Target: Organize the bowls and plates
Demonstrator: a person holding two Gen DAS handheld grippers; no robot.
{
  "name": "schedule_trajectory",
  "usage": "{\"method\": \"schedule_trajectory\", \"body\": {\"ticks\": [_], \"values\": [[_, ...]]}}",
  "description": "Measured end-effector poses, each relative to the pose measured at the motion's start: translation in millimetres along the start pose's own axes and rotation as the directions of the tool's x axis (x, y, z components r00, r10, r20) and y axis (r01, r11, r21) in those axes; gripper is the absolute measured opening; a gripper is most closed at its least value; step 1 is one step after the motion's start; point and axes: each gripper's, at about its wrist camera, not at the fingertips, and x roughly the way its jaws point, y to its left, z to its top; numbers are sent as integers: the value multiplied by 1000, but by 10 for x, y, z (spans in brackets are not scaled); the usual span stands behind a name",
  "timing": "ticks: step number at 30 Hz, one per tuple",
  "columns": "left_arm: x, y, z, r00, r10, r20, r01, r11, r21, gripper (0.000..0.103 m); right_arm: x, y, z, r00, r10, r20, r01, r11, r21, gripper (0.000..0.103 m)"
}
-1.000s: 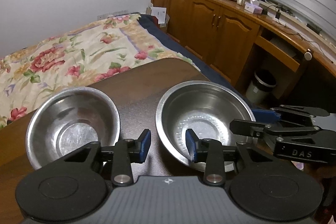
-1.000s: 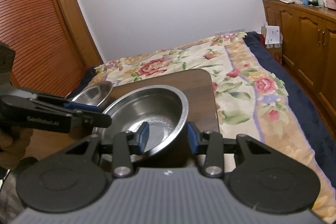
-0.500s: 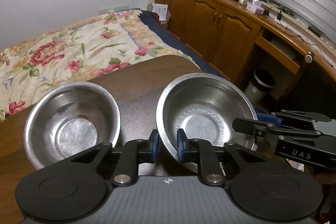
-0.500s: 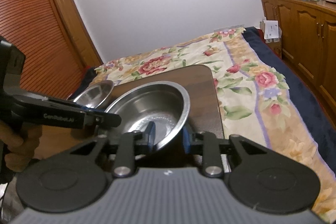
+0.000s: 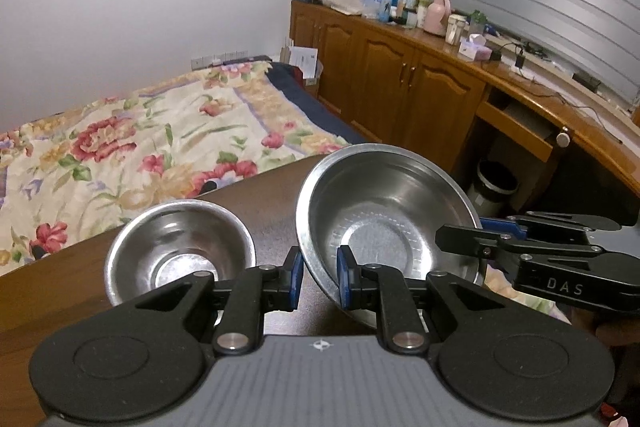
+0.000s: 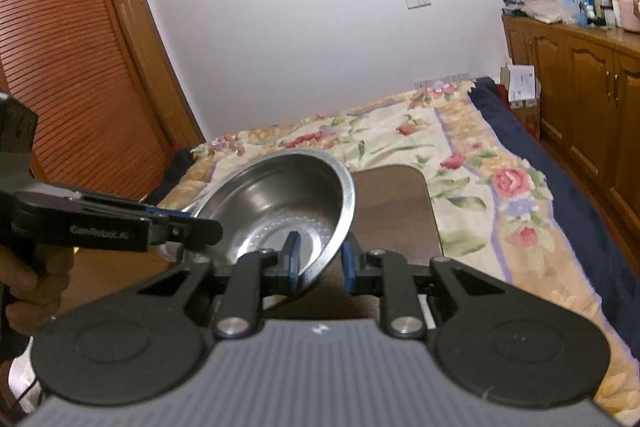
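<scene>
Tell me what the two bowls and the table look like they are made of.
Large bowl: looks like stainless steel, brushed silver inside with a bright thin rim and mirror-like glints.
Small bowl: apparently the same metal, shiny, with blurred reflections on its wall and flat base.
Table: dark brown, smooth, faint grain; wood or wood veneer, I cannot tell which.

Left gripper [image 5: 318, 281]: lower centre of your left wrist view, pointing forward and down; blue pads [image 5: 295, 281] nearly together, pinching a rim. Seen from the right wrist view at left, reaching in sideways [image 6: 176, 215], with your hand [image 6: 28, 287] wrapped on its grip at the left edge.

Right gripper [image 6: 320, 265]: lower centre of your right wrist view, jaws closing, pads pressed on a rim. In the left wrist view it enters from the right edge [image 5: 486, 227].
</scene>
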Motion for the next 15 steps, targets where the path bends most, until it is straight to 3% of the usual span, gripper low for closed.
{"method": "schedule_trajectory", "body": {"ticks": [15], "values": [[-416,16,-140,998,12,61,-12,1000,9,20,-199,267,37,999,4,39,-2,999,-44,24]]}}
